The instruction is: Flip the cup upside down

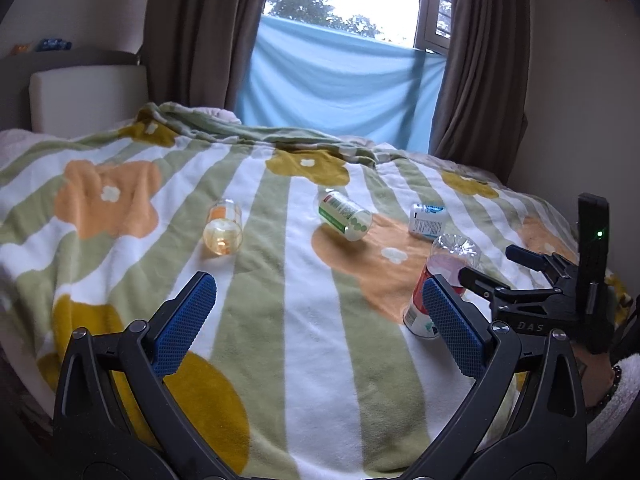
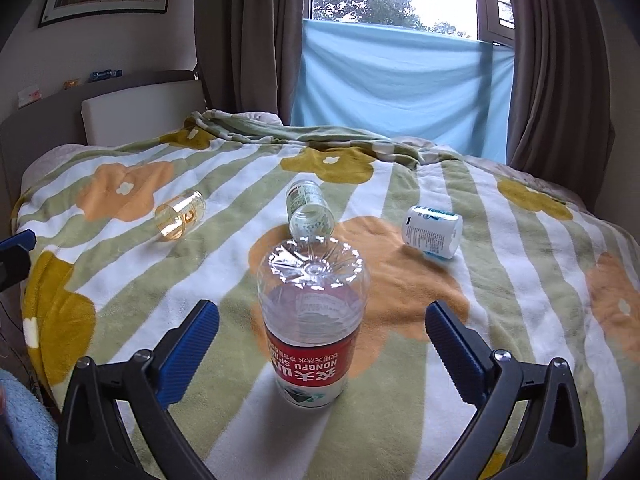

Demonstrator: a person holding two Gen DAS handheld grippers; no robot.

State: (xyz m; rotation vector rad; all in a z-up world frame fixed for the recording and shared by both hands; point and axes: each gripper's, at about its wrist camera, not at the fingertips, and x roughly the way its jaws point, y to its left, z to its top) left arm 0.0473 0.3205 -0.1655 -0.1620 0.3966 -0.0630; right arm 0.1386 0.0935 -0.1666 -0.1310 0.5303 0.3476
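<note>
On the flowered blanket [image 2: 400,420], cup [image 2: 312,320] stands inverted.

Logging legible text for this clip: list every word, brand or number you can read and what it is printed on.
"NONGFU SPR", upside down: red band of the clear cup, standing inverted between the open right tool.
"DAS": right tool's black body.
"G", likely: amber glass.
Too small: green-labelled cup, white cup.
Left tool: none.
</note>
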